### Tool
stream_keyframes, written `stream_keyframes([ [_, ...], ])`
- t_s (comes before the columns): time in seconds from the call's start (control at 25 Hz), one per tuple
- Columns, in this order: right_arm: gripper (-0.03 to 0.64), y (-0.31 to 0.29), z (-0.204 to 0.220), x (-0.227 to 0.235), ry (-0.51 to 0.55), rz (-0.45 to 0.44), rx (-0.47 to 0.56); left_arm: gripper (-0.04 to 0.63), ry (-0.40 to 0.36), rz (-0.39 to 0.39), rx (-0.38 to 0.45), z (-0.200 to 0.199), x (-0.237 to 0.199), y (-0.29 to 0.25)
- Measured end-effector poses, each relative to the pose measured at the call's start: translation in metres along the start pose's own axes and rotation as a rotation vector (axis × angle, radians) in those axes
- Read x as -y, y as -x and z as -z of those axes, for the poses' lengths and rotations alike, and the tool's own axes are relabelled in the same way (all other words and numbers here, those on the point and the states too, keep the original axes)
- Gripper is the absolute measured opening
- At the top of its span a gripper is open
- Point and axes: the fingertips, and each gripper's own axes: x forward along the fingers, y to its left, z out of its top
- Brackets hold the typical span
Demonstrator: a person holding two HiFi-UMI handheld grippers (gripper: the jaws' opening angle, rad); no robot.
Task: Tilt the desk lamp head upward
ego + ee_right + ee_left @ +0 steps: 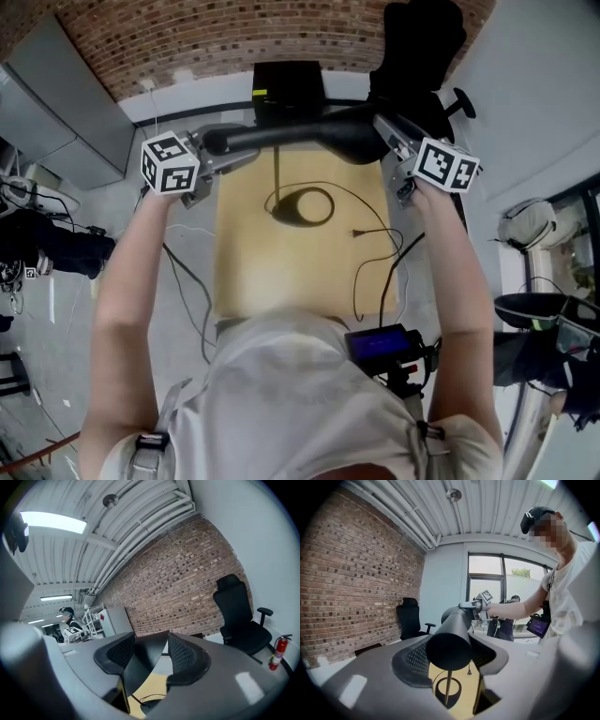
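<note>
Left gripper (234, 157) clamped on the lamp arm (281, 134), right gripper (387, 142) grasping the lamp head (352, 137), lamp base (302, 207) near the far edge of the table (246, 274)

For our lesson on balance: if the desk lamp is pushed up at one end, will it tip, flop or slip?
The lamp looks top-heavy: its long top sits on one thin stem over a small ring base, so it may tip. It looks rigid, unlikely to flop. Its smooth round end might slip in a grip.
</note>
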Motion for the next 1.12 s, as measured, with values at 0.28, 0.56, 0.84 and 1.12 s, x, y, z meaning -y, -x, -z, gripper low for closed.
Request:
stream_keyframes([
  [0.28, 0.235, -0.014, -0.021, -0.021, 0.074, 0.006, -0.02, 0.231, -0.003, -0.02, 0.007, 0.001, -0.006, 0.008],
  [0.56, 0.23, -0.018, -0.033, -0.026, 0.102, 0.022, -0.032, 0.229, -0.036, -0.021, -0.036, 0.009, -0.01, 0.003],
  [0.84, 0.202, -0.019, -0.049, -0.033, 0.096, 0.012, 0.007, 0.218, -0.13, -0.053, -0.112, 0.02, -0.011, -0.002],
  [1.12, 0.202, -0.017, -0.058, -0.041, 0.168, 0.02, 0.009, 0.212, -0.172, -0.078, -0.179, 0.032, -0.01, -0.007],
])
